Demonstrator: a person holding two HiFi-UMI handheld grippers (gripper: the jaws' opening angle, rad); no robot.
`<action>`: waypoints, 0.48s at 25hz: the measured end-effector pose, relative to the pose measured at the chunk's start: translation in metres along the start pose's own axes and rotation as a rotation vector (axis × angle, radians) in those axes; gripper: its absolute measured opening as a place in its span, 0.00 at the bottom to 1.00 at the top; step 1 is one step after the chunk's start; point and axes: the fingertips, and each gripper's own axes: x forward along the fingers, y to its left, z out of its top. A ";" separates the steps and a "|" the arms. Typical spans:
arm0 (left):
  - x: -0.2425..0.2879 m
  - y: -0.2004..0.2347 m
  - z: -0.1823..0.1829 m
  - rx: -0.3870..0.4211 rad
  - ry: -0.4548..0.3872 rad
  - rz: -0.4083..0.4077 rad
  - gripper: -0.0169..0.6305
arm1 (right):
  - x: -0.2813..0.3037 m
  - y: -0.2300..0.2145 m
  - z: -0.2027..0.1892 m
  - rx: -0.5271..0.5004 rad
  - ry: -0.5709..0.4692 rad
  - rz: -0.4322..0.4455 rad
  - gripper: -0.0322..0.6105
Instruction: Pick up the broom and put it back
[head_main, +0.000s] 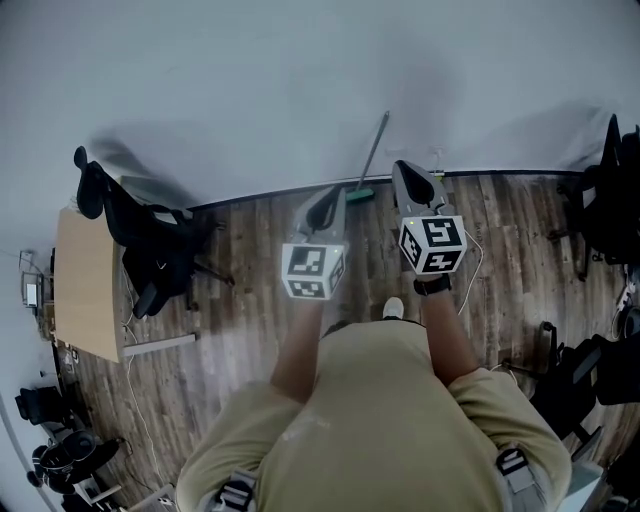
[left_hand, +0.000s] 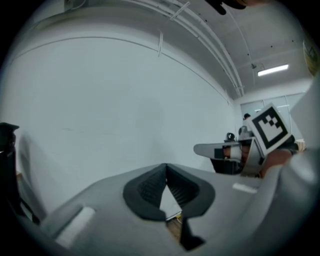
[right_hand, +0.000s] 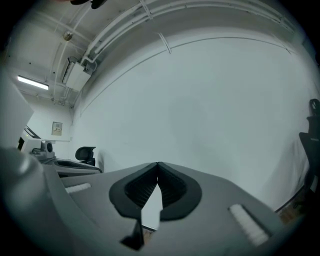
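Long grey-handled broom with a green head (head_main: 373, 152) leans upright against the white wall (head_main: 250, 80), its head on the brown wood-plank floor (head_main: 250, 262). Left gripper (head_main: 325, 208) and right gripper (head_main: 418, 185) have their jaws closed tip to tip with nothing between them, both short of the broom.

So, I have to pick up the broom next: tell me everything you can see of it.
The broom has a thin, straight, pale handle, metal by its look, and a small green head. It stands tilted, with the handle leaning on the white wall and the head down where the wood floor meets the wall. Its bristles are too small to make out. Nothing holds it: the left gripper and right gripper are both short of it.
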 end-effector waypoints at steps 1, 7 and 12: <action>0.006 -0.005 -0.005 0.006 0.013 -0.004 0.03 | 0.001 -0.007 -0.004 0.006 0.006 -0.001 0.06; 0.032 -0.015 -0.037 0.008 0.108 -0.021 0.03 | 0.015 -0.037 -0.028 -0.048 0.079 -0.027 0.06; 0.060 0.001 -0.037 0.002 0.105 -0.034 0.03 | 0.033 -0.051 -0.028 -0.018 0.068 -0.045 0.06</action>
